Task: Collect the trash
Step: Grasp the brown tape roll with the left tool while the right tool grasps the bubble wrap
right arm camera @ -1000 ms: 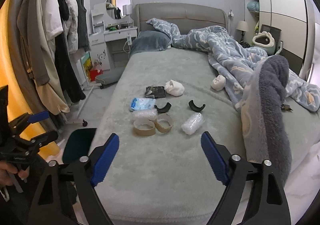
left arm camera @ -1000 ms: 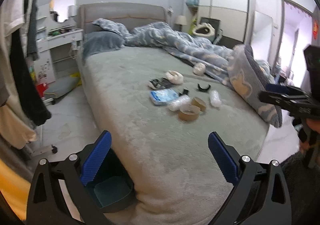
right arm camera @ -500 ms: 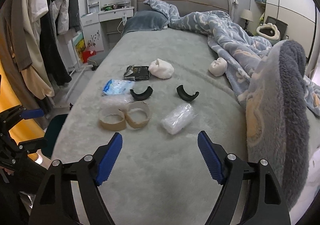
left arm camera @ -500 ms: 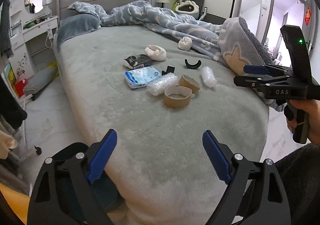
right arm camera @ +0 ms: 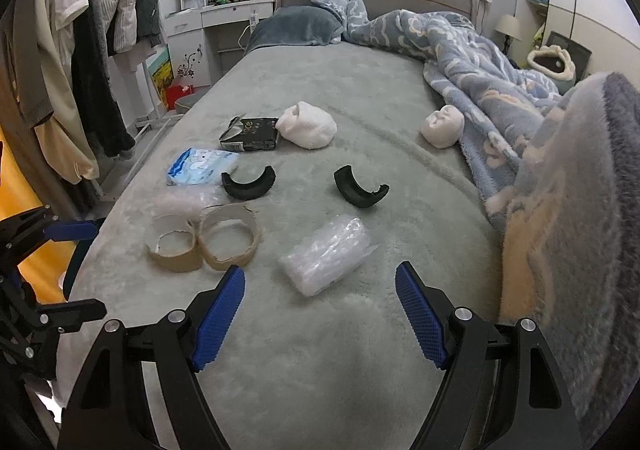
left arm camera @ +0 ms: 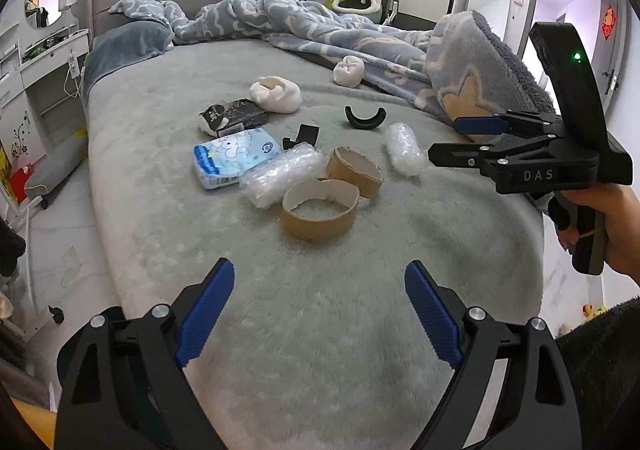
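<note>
Both grippers (left arm camera: pixel 319 308) moved closer – bubble wrap (right arm camera: pixel 327 254) before the cardboard rings (right arm camera: pixel 202 236).

"DAS" printed on right gripper (left arm camera: pixel 466 142) body.

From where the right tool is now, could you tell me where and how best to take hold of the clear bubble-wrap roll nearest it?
Grip the bubble-wrap roll across its middle, closing on its long sides. It lies flat on the bed, slanting from near left to far right, with bare blanket all round. The right tool is open and just short of it; I would come from above and twist to square its fingers to the roll.
</note>
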